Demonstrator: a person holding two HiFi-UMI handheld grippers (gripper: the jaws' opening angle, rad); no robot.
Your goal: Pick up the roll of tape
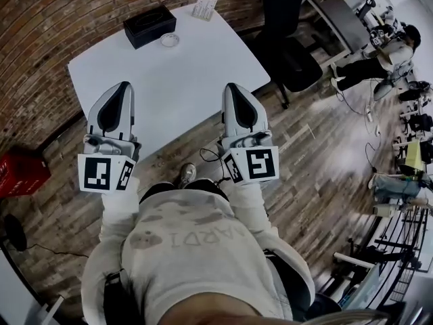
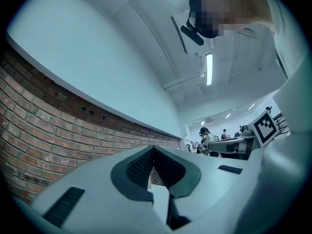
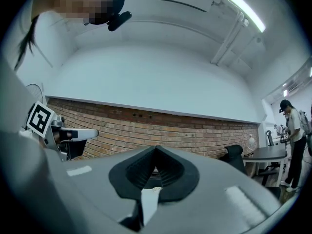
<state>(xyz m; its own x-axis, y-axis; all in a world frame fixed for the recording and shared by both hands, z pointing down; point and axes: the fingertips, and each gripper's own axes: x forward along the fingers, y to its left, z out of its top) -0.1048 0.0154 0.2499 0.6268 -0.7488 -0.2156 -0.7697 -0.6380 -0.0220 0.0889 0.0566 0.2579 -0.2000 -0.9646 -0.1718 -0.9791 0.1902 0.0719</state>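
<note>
Left claw (image 1: pixel 122 90): held in my left hand over the near left edge of the tabletop and aimed toward the far side. In the left gripper view its dark pads (image 2: pixel 139 168) are pressed together at the tips, with nothing between them.
Right claw (image 1: pixel 234 90): held in my right hand over the near right edge, level with the left one. Its pads (image 3: pixel 137 172) are also pressed together and empty.
Roll of tape (image 1: pixel 170 40): a small pale ring lying flat on the far part of the tabletop, just beside the near right corner of the black box and well apart from both claws.
Black box (image 1: pixel 149 24): a low rectangular box near the far left corner.
Card (image 1: pixel 204 7): a small printed card at the far edge, to the right of the box.
Tabletop (image 1: pixel 203 73): white, and bare between my claws and the tape.
Surroundings: a brick wall (image 1: pixel 40 53) lies to the left and far side. A black office chair (image 1: pixel 298 66) stands to the right on the wooden floor.
</note>
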